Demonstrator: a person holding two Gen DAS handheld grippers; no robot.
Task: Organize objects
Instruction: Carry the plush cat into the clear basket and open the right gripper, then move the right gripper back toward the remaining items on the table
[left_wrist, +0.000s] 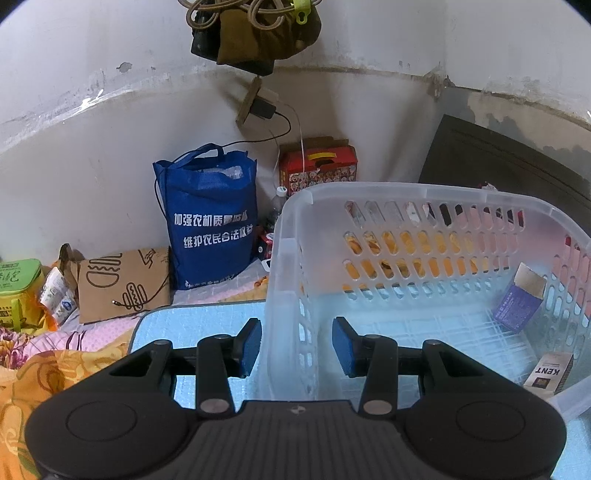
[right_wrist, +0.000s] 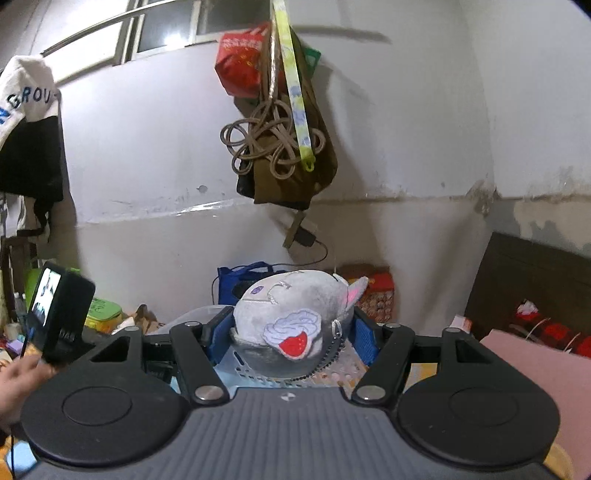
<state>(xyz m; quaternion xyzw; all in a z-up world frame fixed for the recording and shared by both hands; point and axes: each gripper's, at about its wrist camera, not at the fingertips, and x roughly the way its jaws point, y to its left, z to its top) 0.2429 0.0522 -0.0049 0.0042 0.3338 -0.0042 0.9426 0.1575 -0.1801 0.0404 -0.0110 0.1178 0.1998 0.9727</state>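
Closest in, the left tongs (left_wrist: 296, 345) stand apart, straddling the near wall of the translucent plastic basket (left_wrist: 291, 266), one blue pad outside it and one inside, neither pressing on it. The basket sits on a pale blue mat (left_wrist: 192, 325). Inside, a KENT cigarette pack (left_wrist: 549, 373) lies on the basket floor at the near right, and a purple box (left_wrist: 519, 303) leans against the right wall. Over on the right wrist view, the right tongs (right_wrist: 290, 334) are clamped on a grey plush toy (right_wrist: 291, 317) with a red strawberry patch, held up above the basket (right_wrist: 258, 369). Further back, a blue tote bag (left_wrist: 212, 221) stands against the wall, a red gift box (left_wrist: 317, 170) beside it, and a brown paper bag (left_wrist: 123, 282) to its left.
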